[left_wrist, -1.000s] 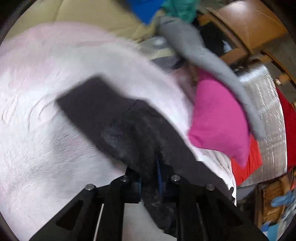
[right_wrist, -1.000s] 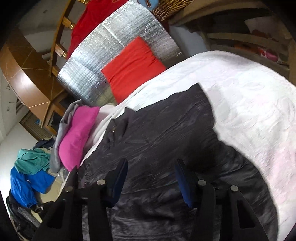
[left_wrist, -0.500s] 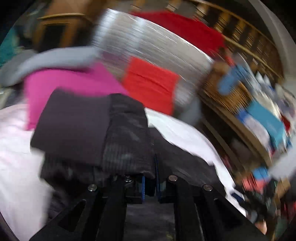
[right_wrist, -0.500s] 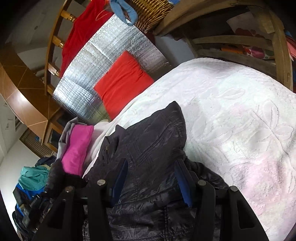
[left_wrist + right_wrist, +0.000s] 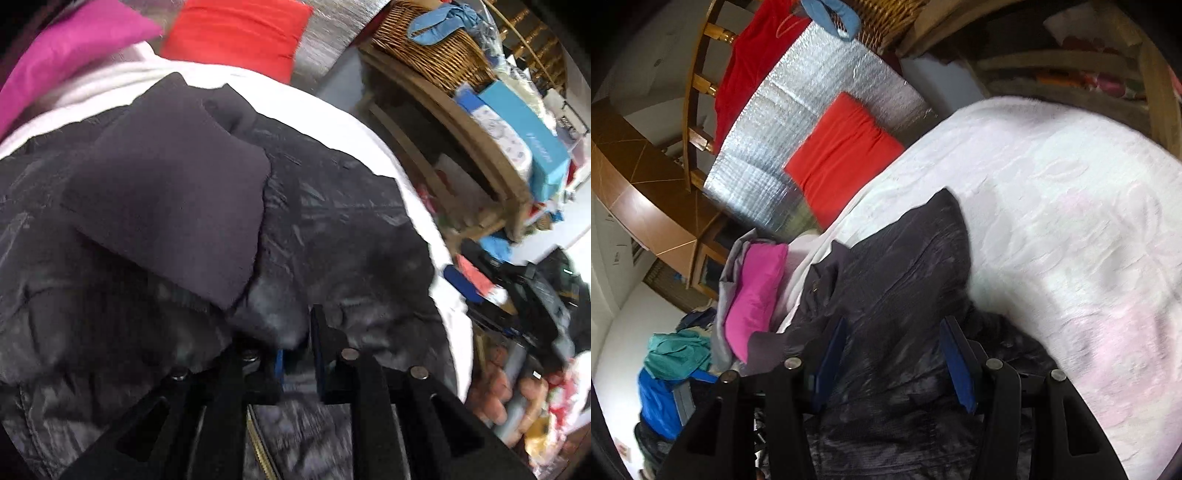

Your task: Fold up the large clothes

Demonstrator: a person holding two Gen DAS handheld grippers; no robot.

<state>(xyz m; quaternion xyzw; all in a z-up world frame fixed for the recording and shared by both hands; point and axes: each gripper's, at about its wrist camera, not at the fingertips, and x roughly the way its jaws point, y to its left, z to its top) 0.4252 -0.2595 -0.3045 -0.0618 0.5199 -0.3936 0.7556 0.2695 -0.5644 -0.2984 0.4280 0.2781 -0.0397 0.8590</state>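
Observation:
A dark grey padded jacket [image 5: 332,229] lies bunched on the white bedspread [image 5: 1052,221]. One sleeve with a plain knit cuff [image 5: 173,206] is folded across the jacket's body. My left gripper [image 5: 295,350] sits low over the jacket and its jaws are opening. A fold of the sleeve still lies between them, and a gap shows beside the right finger. My right gripper [image 5: 894,354] stands open just above the jacket [image 5: 905,295], with the fabric beneath its blue pads [image 5: 956,365] and nothing pinched. A person's hand [image 5: 491,391] shows at the right edge of the left wrist view.
A folded pink cloth [image 5: 757,295] and a folded red cloth [image 5: 842,155] lie beyond the bed, the red one on a silver foil mat [image 5: 812,96]. A wicker basket [image 5: 436,48] tops a wooden shelf [image 5: 480,129]. Blue and teal clothes [image 5: 672,369] are piled on the floor.
My left gripper swung the sleeve across over the jacket's body, rolling as it went, and its jaws have parted a little. The right gripper has hardly shifted, still open.

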